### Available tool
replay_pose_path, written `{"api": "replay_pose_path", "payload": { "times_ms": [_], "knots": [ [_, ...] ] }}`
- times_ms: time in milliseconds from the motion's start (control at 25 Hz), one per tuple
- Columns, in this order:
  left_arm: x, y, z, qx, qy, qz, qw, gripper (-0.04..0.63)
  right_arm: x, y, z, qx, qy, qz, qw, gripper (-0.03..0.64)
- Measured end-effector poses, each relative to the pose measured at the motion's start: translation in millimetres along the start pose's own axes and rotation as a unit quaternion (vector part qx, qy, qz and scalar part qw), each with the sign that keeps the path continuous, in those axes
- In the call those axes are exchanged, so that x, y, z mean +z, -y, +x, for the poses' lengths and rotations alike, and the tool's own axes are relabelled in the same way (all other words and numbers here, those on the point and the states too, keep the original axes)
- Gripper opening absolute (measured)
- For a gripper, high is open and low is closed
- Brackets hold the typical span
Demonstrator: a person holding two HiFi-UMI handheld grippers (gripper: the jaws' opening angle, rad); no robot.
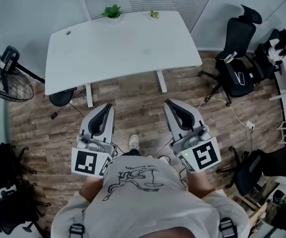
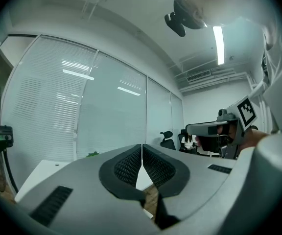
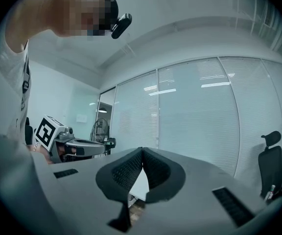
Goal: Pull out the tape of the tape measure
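Observation:
No tape measure shows in any view. The person stands on the wood floor and holds both grippers level, pointing toward the white table (image 1: 118,43), still short of its front edge. My left gripper (image 1: 107,106) is shut with nothing in it; in its own view the pads (image 2: 129,166) meet at the tips (image 2: 141,146). My right gripper (image 1: 169,103) is shut and empty too, its tips (image 3: 142,150) touching. Each gripper appears in the other's view: the right gripper (image 2: 214,129) and the left gripper (image 3: 77,146).
The table bears two small green plants (image 1: 112,11) (image 1: 154,14) at its far edge. A floor fan (image 1: 6,78) stands at the left. Black office chairs (image 1: 237,63) stand at the right and lower left. Cables lie on the floor (image 1: 133,108).

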State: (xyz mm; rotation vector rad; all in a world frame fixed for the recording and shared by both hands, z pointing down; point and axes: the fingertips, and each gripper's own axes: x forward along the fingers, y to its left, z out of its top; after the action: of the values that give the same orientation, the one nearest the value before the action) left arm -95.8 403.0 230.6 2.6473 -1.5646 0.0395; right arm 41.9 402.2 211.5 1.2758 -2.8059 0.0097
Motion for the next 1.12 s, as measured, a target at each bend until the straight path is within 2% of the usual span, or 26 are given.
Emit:
{"api": "replay_pose_path", "payload": {
  "times_ms": [480, 840, 1120],
  "knots": [
    [-5.0, -54.4, 17.1, -0.003, -0.003, -0.008, 1.0000, 0.026, -1.4, -1.4, 59.2, -0.001, -0.004, -0.002, 1.000, 0.009],
    [-12.4, -74.7, 24.5, -0.002, -0.005, -0.018, 0.9998, 0.026, -6.4, -1.0, 80.5, 0.000, -0.014, -0.006, 1.000, 0.009],
    [-13.3, -78.3, 46.7, -0.003, -0.002, -0.016, 0.9999, 0.026, -11.0, 20.9, 89.6, -0.005, -0.011, -0.008, 1.000, 0.009]
  ]
}}
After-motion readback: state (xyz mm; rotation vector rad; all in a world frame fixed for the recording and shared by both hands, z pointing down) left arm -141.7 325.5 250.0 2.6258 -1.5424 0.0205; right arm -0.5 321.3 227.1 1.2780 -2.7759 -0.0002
